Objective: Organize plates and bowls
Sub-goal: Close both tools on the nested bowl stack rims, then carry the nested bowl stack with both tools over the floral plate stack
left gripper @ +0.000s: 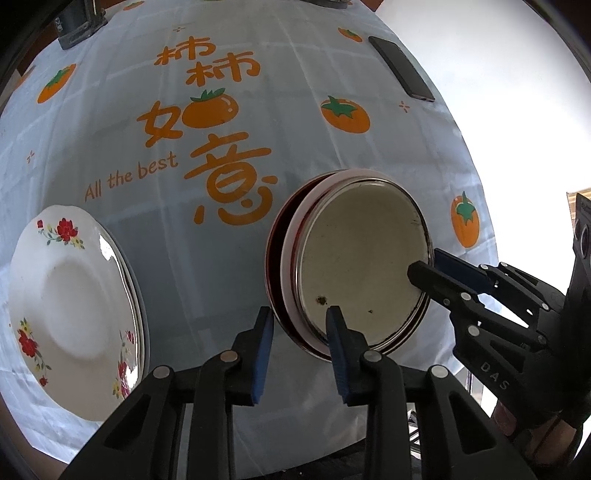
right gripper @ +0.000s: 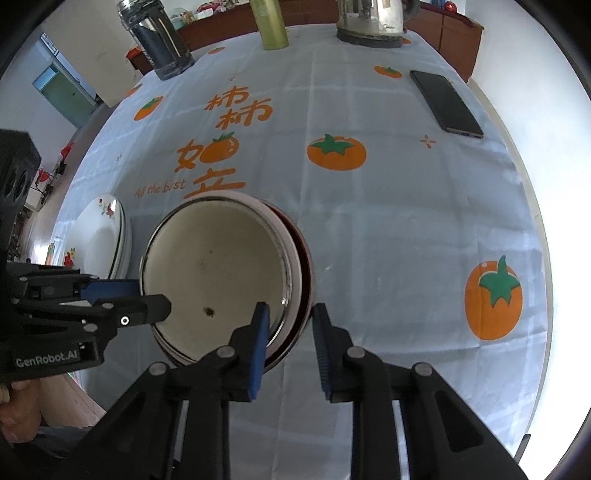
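Note:
A metal bowl (left gripper: 354, 258) with a cream inside sits nested in a white bowl and a dark red bowl on the persimmon-print tablecloth. My left gripper (left gripper: 299, 325) straddles the stack's near-left rim, one pad outside the red bowl and one inside the metal bowl, shut on the rim. My right gripper (right gripper: 290, 317) clamps the opposite rim of the metal bowl (right gripper: 214, 266) the same way. Each gripper shows in the other's view, the right gripper (left gripper: 428, 264) and the left gripper (right gripper: 147, 297), biting the rim from the side. A stack of white floral plates (left gripper: 62, 295) lies to the left.
A black phone (right gripper: 447, 103) lies at the far right near the table's edge. A kettle (right gripper: 373, 22), a green bottle (right gripper: 271, 22) and a glass jar (right gripper: 155, 40) stand along the back edge. The floral plates (right gripper: 99, 240) lie close beside the bowls.

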`<state>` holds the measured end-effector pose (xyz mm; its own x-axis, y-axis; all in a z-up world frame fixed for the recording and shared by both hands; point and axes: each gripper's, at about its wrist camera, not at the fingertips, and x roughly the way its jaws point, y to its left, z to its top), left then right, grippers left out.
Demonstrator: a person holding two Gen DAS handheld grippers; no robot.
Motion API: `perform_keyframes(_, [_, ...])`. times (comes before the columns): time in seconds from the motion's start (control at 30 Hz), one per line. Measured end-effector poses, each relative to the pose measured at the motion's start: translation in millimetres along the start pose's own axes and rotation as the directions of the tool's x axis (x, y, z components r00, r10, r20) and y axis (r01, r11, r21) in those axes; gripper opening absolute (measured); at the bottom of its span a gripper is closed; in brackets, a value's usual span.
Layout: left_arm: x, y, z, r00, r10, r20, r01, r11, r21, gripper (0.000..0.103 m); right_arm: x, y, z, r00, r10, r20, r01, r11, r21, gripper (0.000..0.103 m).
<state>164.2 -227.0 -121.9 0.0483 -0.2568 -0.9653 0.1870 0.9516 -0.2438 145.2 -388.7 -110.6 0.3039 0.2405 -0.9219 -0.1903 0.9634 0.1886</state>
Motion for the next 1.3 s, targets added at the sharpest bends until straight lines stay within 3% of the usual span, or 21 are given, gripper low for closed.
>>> perform_keyframes(0.53, [-34.0,7.9,-6.8,0.999,0.003,0.052,-0.002,1.000,-0.022,0.031,-18.4,22.9,11.1,1.000,-0.007,0.014,0.008,0.998,-0.066,0.023])
perform_keyframes(1.3, [-78.5,60.1,-23.0,0.991,0.021,0.130,-0.005,0.993,-0.119,0.031,-22.8,85.5,33.2,1.000,0.016,0.016,-0.013,0.980,-0.197,0.023])
